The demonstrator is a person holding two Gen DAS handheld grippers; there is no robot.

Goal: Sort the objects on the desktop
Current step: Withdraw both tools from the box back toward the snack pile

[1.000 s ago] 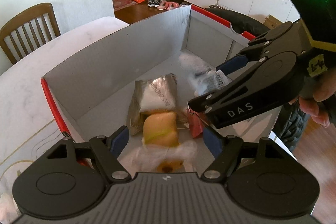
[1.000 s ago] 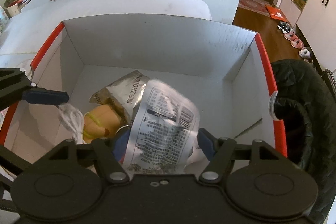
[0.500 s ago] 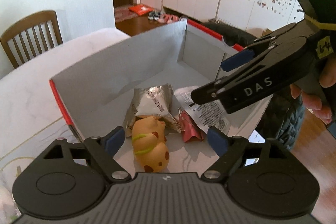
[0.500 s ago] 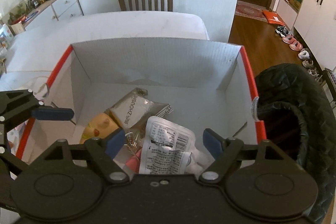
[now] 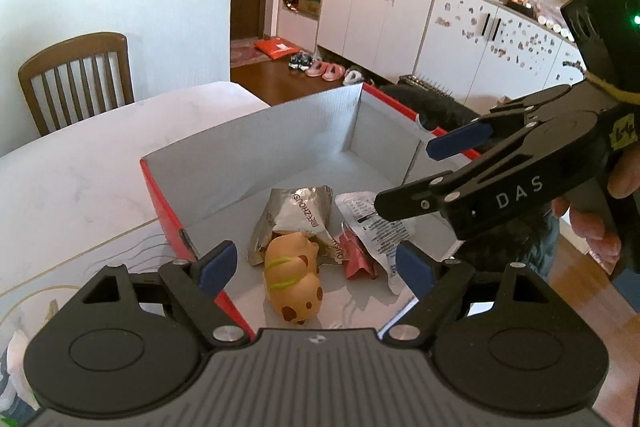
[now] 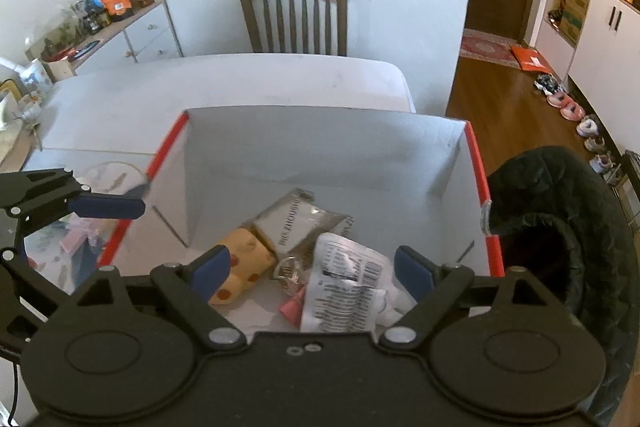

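A grey cardboard box (image 5: 280,139) with a red rim stands on the white table. On its floor lie a yellow spotted toy animal (image 5: 294,279), a silver snack packet (image 5: 300,215), a white printed sachet (image 5: 376,227) and a small pink packet (image 5: 356,259). My left gripper (image 5: 316,267) hangs open above the box's near edge, with nothing between its pads. My right gripper (image 6: 312,269) hovers above the sachet (image 6: 344,283) and the toy (image 6: 240,259). Its jaws are opening and grip nothing. In the left wrist view the right gripper (image 5: 406,177) reaches in over the box's right side.
A wooden chair (image 6: 294,15) stands at the table's far side. A black quilted jacket (image 6: 560,227) bulges against the box's right wall (image 6: 476,167). Loose small items (image 6: 80,239) lie on the table (image 6: 240,87) left of the box. A person's hand (image 5: 600,223) holds the right gripper.
Both grippers have risen and drawn back from the box with wider jaws. The left has let go of the toy and the right of the white sachet; both now lie on the box floor.
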